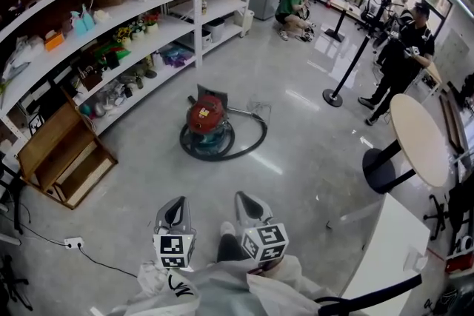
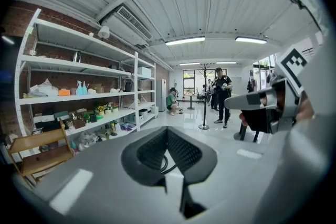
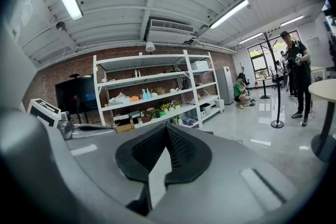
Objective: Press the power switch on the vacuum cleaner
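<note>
Polished grey floor [image 1: 296,159], glossy with reflections. Long white shelving [image 1: 133,18] on the brick wall carries spray bottles, potted flowers and boxes. Round pale table [image 1: 418,137] at right; slatted wooden rack [image 1: 63,155] tilted at left.

The vacuum cleaner [image 1: 207,123] stands upright mid-floor, well ahead of you: a round drum with a red domed top and a teal base. Its black hose [image 1: 255,140] curves around its right side. The switch is too small to make out.

Your left gripper [image 1: 176,205] and right gripper [image 1: 249,200] are held low and side by side. Each has its ribbed black jaws meeting at the tips, with nothing between.
</note>
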Demonstrator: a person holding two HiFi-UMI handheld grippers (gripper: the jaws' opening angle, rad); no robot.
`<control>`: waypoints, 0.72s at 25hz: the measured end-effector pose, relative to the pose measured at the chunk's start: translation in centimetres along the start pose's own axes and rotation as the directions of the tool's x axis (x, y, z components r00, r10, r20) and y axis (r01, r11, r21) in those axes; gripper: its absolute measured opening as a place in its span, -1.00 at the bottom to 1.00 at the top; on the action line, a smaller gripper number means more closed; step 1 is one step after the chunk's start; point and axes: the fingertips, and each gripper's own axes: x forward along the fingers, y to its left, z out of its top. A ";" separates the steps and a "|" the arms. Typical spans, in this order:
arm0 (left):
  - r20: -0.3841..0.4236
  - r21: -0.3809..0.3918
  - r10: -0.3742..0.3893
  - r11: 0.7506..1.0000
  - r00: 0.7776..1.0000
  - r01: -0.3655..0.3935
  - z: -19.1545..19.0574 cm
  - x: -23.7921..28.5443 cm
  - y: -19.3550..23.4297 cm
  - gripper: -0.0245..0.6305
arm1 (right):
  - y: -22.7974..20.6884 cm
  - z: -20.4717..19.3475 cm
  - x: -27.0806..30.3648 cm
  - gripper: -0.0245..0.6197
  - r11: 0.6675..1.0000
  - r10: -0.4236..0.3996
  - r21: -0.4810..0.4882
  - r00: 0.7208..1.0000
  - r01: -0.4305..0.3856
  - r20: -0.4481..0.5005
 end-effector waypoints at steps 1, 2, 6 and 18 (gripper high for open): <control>-0.002 0.002 0.001 1.000 1.000 -0.001 0.1 0.5 0.1 -0.93 | -0.3 0.1 0.5 -0.92 1.000 0.001 0.003 1.000 -0.001 -0.001; -0.004 0.004 0.003 1.000 1.000 -0.003 0.2 1.0 0.3 -0.93 | -0.6 0.3 1.0 -0.92 1.000 0.003 0.005 1.000 -0.003 0.000; -0.017 0.008 0.018 1.000 1.000 -0.018 0.4 3.0 1.3 -0.93 | -1.5 0.9 3.4 -0.92 1.000 0.019 0.011 1.000 -0.019 -0.007; -0.057 -0.002 0.050 0.999 0.997 -0.051 1.4 8.9 2.8 -0.93 | -4.8 2.1 9.4 -0.92 0.997 0.068 0.024 0.997 -0.067 -0.039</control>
